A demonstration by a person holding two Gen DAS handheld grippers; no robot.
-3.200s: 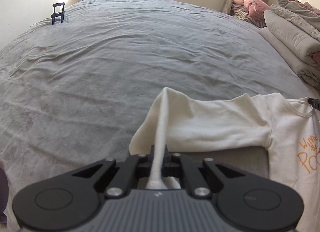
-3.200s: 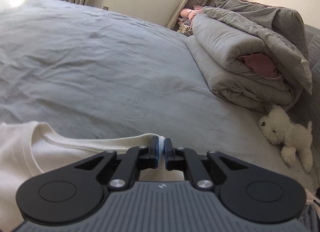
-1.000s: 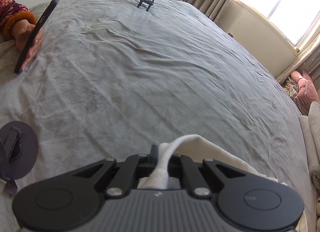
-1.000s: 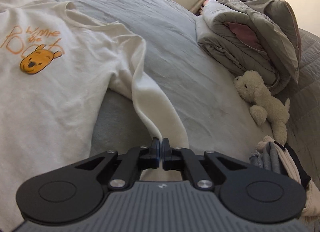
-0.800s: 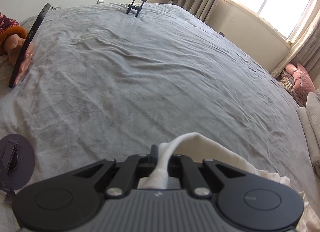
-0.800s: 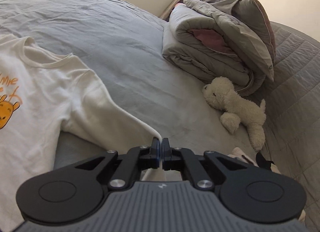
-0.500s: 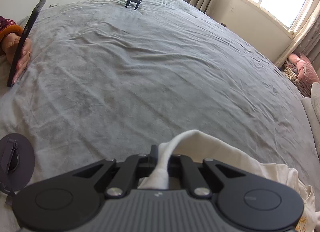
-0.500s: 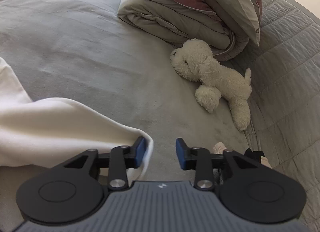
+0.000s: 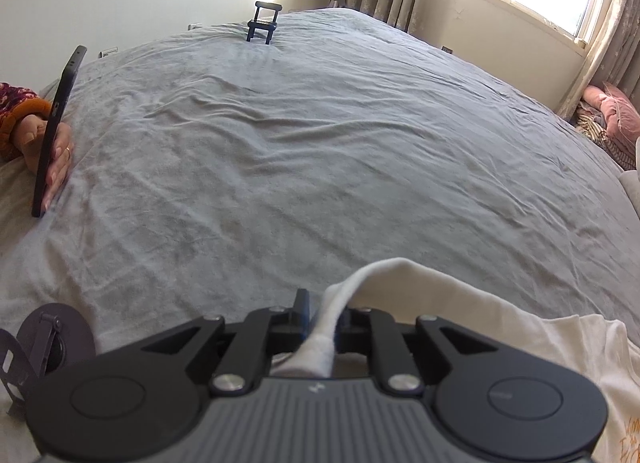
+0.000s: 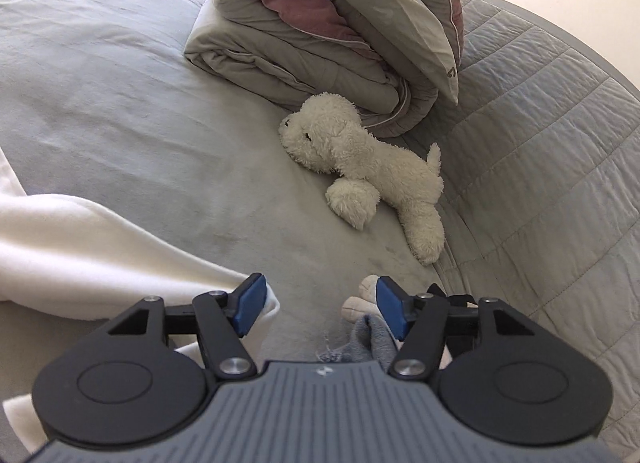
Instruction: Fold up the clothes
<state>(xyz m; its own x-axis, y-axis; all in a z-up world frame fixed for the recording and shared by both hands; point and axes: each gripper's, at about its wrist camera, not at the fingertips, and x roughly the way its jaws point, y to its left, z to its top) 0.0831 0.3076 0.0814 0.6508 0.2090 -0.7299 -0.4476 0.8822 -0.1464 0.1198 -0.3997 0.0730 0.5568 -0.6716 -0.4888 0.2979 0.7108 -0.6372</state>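
Left wrist view, near to far: we see the left gripper [image 9: 320, 313] w/ the cream shirt's [image 9: 500, 327] cuff still between its jaws. The jaws have just been opening a little; a gap shows on the left side of the cloth, so we can't tell if the pads still press it. The shirt trails off to the right over the grey bedspread [image 9: 320, 151], orange print at the far lower right edge. A round purple stand [image 9: 48, 339] sits at lower left. Farther left, a hand [image 9: 48, 151] holds a dark phone [image 9: 58, 127] on edge. A small black holder [image 9: 264, 25] stands at the far side, w/ curtains and window behind.

Right wrist view: the right gripper [image 10: 318, 305] has just been opening; jaws stand wide, nothing between the pads. The shirt sleeve [image 10: 100, 247] lies beside the left finger, touching it. Grey and beige clothes [image 10: 368, 323] sit under the right finger. Beyond lies a white plush dog [image 10: 360, 159], then a rolled grey duvet [image 10: 320, 31].
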